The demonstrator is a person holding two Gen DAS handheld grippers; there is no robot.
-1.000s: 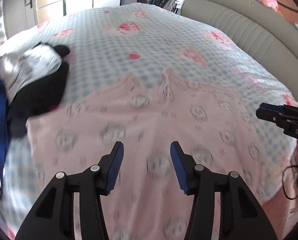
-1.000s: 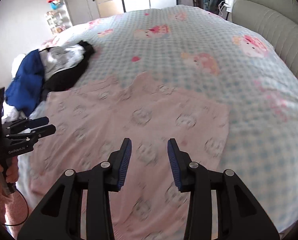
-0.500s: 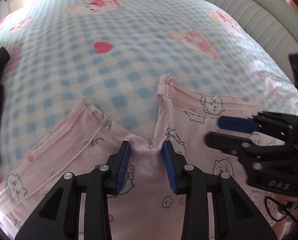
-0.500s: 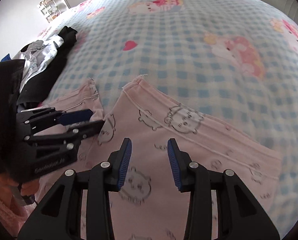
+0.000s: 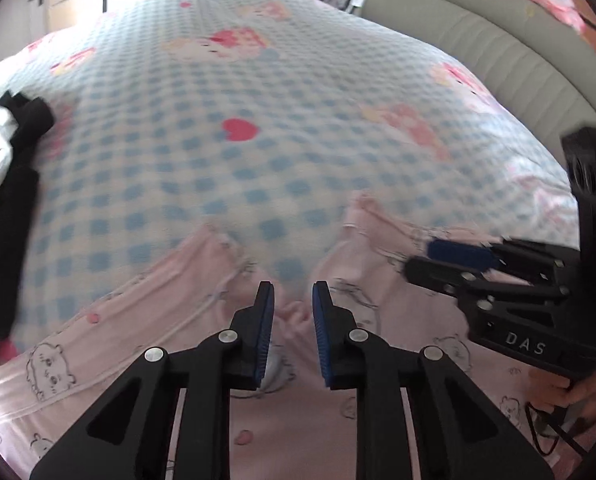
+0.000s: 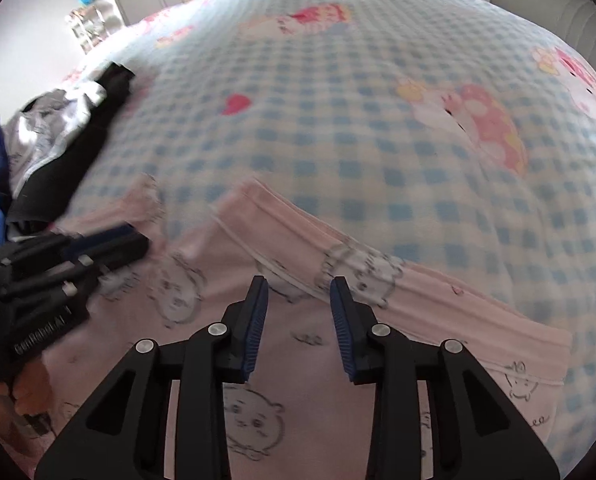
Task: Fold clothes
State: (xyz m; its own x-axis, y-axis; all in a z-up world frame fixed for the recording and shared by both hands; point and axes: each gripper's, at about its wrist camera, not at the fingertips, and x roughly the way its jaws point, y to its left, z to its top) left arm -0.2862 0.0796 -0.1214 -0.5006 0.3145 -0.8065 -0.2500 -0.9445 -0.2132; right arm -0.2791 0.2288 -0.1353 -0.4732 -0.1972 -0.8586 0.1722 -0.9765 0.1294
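Both tools have dropped from above the bed (image 5: 258, 128) onto the pink pants (image 6: 298, 360) spread on it: left tool (image 5: 293, 300) closing on bunched crotch fabric, right tool (image 6: 299, 296) closing over the leg hem, not yet gripping, so fold grasp begins; readable: "DAS" on the right tool, left tool's lettering blurred.

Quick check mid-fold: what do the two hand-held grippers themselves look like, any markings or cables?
Both are matte black with triangular cut-outs, silver pivot pins and ribbed blue pads on the fingers. The left hand-held gripper bears blurred white lettering on its side in the right view. The right hand-held gripper reads "DAS" in white in the left view, with a thin black cable looping below it.
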